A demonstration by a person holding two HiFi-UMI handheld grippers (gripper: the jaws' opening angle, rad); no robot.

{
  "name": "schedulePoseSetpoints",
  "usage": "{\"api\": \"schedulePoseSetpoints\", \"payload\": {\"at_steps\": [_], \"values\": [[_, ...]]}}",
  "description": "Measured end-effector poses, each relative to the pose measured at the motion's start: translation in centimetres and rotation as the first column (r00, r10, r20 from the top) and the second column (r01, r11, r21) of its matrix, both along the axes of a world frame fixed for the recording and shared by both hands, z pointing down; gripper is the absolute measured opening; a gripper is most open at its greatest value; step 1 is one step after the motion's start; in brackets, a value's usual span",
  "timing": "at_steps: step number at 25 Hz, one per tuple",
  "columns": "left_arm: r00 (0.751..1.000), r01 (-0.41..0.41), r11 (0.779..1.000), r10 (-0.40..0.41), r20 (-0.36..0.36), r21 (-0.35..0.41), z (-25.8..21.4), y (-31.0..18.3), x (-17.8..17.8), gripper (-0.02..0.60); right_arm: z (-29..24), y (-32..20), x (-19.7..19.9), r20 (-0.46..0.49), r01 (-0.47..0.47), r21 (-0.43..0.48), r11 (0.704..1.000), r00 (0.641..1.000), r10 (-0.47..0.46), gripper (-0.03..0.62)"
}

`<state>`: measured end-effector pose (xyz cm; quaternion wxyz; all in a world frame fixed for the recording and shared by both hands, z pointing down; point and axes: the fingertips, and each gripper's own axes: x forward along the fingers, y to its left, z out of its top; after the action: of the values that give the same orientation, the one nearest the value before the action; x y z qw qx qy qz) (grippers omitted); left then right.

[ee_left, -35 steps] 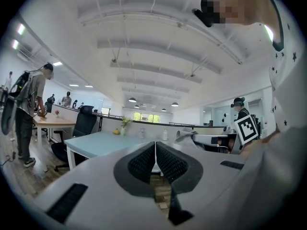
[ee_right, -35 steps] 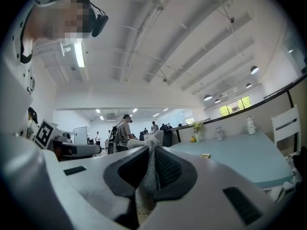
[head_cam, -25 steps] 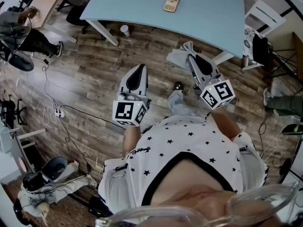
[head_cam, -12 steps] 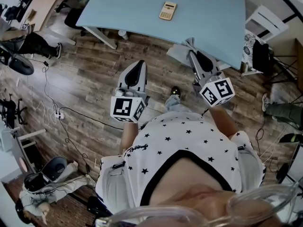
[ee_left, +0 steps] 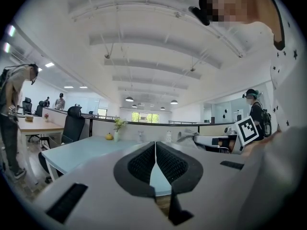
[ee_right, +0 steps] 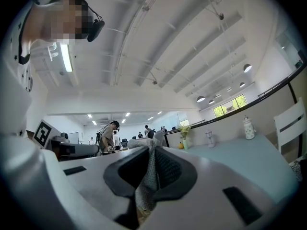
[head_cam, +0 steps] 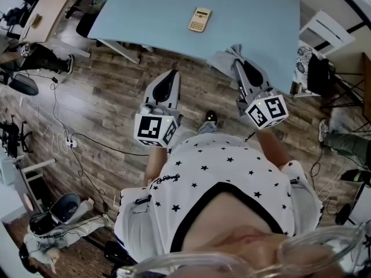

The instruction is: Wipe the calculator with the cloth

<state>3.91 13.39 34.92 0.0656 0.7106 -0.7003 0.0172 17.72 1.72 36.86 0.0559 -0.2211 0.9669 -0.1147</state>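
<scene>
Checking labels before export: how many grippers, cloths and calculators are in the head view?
grippers: 2 (left gripper, right gripper)
cloth: 1
calculator: 1
total: 4

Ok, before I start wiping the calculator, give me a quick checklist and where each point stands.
1. Cloth gripped by the right gripper: ok, the jaws are shut on it.
2. Left gripper free to help: ok, jaws together with nothing between them.
3. Calculator in sight: ok, it lies flat on the blue table with bare surface around it.
4. Cloth on the calculator: not ok, the cloth is near the table's near edge, well short of it.
5. Where the dirt sits on the calculator: cannot tell, it shows too small.
</scene>
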Motion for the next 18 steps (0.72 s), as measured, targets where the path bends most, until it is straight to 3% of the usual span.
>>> {"api": "schedulePoseSetpoints", "payload": {"at_steps": [18], "values": [[1.000, -0.027, 1.000, 0.027, 0.008, 0.001, -0.1, -5.3, -3.1, 0.032, -0.1, -5.1, -0.8, -0.007, -0.083, 0.006, 0.997, 0.997, 0.083, 0.034]]}}
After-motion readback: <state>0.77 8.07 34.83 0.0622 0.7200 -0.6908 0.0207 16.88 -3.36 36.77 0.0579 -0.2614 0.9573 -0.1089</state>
